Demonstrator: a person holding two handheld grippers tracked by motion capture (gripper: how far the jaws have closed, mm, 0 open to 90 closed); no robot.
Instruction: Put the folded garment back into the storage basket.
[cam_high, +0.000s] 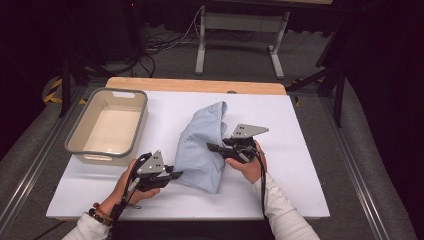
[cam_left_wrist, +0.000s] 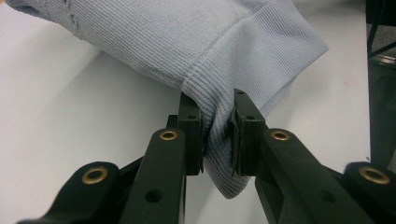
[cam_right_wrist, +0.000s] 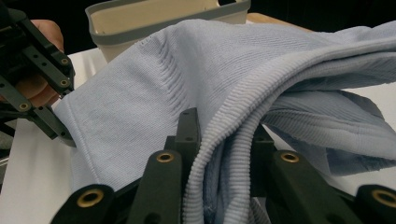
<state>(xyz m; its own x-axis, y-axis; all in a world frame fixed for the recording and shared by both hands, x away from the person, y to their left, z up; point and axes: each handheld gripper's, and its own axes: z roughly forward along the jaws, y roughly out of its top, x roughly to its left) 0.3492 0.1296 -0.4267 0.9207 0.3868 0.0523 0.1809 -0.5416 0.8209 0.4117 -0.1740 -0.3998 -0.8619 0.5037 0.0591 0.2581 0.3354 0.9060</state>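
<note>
In the high view my fingertips are hidden in the cloth. The light blue knit garment (cam_high: 202, 147) lies bunched mid-table on the white table cover (cam_high: 300, 165), just right of the grey tub (cam_high: 107, 125). My left gripper (cam_left_wrist: 218, 140) pinches a ribbed hem corner at the garment's near left edge, cloth squeezed between both pads. My right gripper (cam_right_wrist: 224, 140) clamps a thick ribbed fold on its right side. Tub looks bare inside; its near wall hides part of the floor.
</note>
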